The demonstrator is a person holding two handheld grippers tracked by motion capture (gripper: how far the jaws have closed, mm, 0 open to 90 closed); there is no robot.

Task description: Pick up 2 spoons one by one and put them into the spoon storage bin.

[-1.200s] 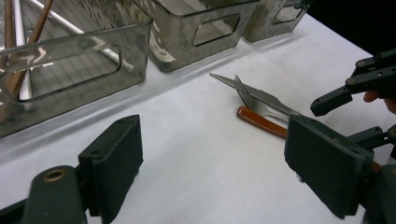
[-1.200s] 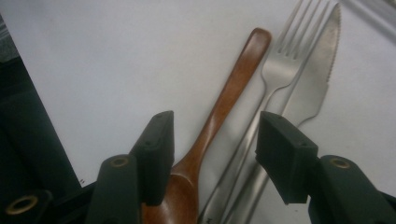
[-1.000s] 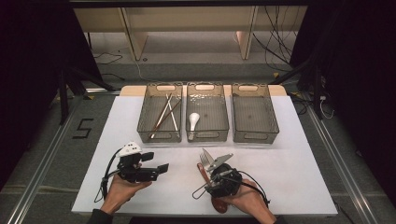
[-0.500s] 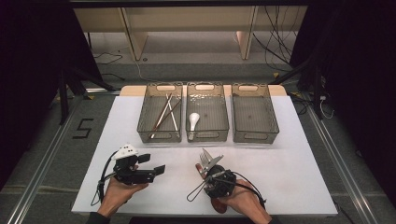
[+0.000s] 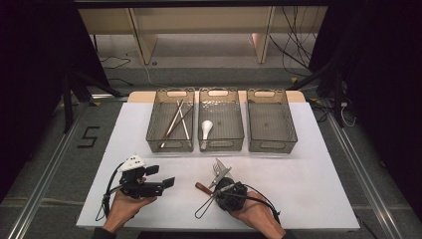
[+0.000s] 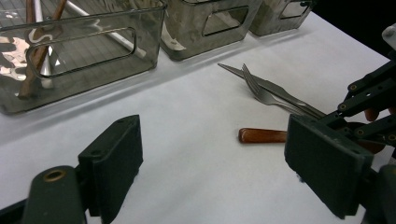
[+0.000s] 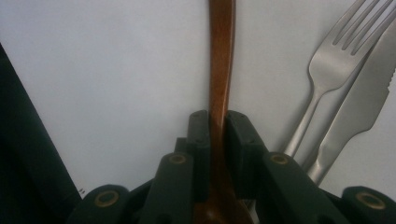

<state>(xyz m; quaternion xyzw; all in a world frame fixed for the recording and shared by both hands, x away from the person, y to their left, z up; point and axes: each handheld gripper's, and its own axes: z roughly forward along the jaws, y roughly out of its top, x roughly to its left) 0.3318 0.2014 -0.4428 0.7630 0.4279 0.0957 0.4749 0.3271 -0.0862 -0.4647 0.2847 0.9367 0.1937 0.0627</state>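
My right gripper (image 7: 217, 123) has just been closing, and its pads now press on a brown wooden utensil handle (image 7: 220, 56) lying on the white table. In the high view this gripper (image 5: 215, 190) sits near the front edge, the handle (image 5: 201, 188) sticking out to its left. A steel fork (image 7: 336, 60) and knife (image 7: 369, 93) lie side by side just right of the handle. My left gripper (image 6: 210, 158) stands open with nothing between its jaws, at the front left (image 5: 161, 176), facing the handle (image 6: 261, 135) and the fork (image 6: 261, 91).
Three smoky clear bins stand in a row across the middle of the table. The left bin (image 5: 169, 147) holds chopsticks (image 5: 174, 122), the middle bin (image 5: 221, 145) a white spoon (image 5: 206, 128), and the right bin (image 5: 271, 145) nothing. Dark floor surrounds the table.
The right gripper's jaws have closed onto the brown handle. Both hands have stayed almost in place near the front edge.
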